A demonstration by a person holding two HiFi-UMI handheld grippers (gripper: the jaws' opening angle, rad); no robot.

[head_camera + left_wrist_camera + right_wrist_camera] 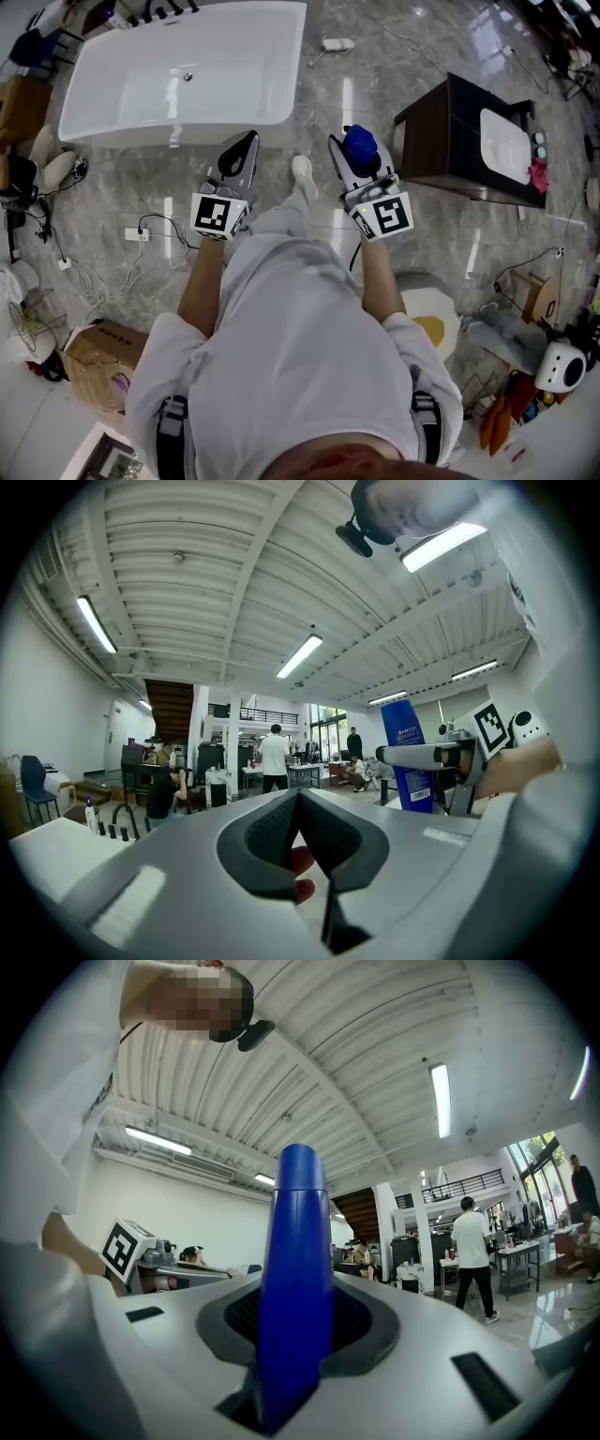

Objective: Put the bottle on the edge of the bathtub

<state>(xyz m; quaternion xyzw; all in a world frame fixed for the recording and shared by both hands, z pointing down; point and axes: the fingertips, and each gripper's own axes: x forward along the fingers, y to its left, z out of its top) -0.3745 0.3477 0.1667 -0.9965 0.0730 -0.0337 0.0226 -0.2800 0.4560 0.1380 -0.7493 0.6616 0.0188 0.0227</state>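
A white bathtub (178, 127) stands on the marble floor ahead and to the left. My right gripper (353, 156) is shut on a blue bottle (360, 143), which stands upright between its jaws (298, 1269). In the right gripper view the bottle rises from the dark pads (361, 1321) and hides the middle of the scene. My left gripper (244, 142) is held level beside it, jaws together at the tip (300, 803) with nothing in them. The left gripper view shows the bottle (412, 757) to its right. Both grippers hang in the air short of the tub's near wall.
A dark cabinet with a white basin (469, 141) stands to the right. A power strip and cables (138, 234) lie on the floor at the left, near a cardboard box (98, 361). A tap fitting (159, 11) sits at the tub's far side. People stand far off (275, 757).
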